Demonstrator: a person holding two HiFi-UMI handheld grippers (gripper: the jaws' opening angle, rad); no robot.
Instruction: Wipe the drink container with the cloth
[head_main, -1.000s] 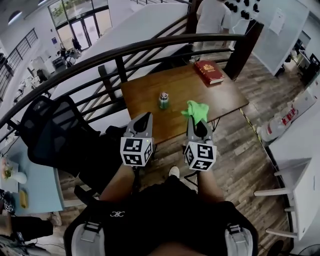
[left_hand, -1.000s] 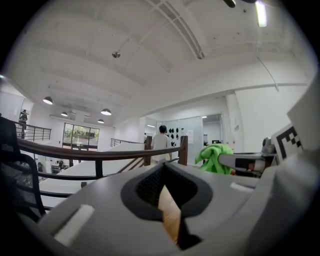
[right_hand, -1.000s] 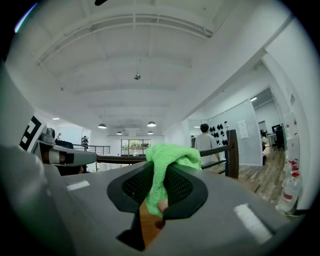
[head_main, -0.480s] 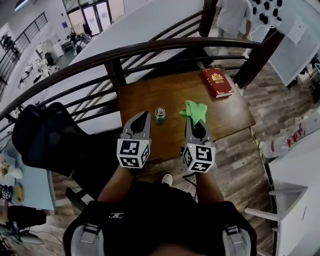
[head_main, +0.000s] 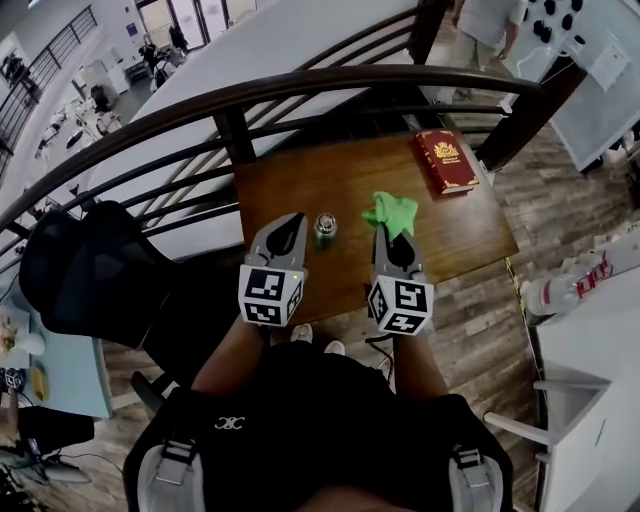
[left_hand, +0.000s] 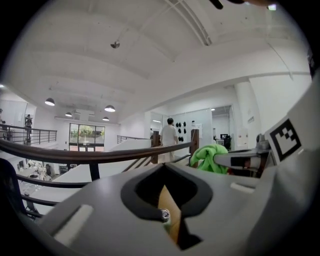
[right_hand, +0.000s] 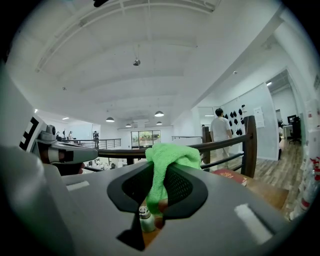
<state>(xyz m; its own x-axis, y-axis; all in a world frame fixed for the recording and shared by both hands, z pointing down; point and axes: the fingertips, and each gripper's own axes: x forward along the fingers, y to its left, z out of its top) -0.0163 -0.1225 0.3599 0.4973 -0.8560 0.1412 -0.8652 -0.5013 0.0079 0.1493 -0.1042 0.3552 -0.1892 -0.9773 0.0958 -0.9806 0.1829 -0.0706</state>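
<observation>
A dark curved railing (head_main: 300, 92) backs the wooden table (head_main: 290, 185), which carries the task's things near its front edge, probably so that both are within easy reach of the person standing over it; a red book (head_main: 447, 160) lies at the far right corner, well apart and out of the way; the left tongs (head_main: 290, 220) are held low over the front of the table with the jaws clenched together on nothing, and through the gap behind their tips the left gripper view shows only table and the top of the container, so they seem placed to come in and steady it from its left; the right tongs (head_main: 386, 232) are clamped on the green cloth (head_main: 392, 211), which bunches out past the jaw tips, leaving a loose wad free to rub with; the drink container (head_main: 325, 227), a small green bottle with a metal cap, stands upright on the table between the two tongs, just beside the left pair's tips and a little left of the cloth; the cloth looks clear of the bottle, though the steep angle makes that uncertain, so I judge the wiping not yet begun.
</observation>
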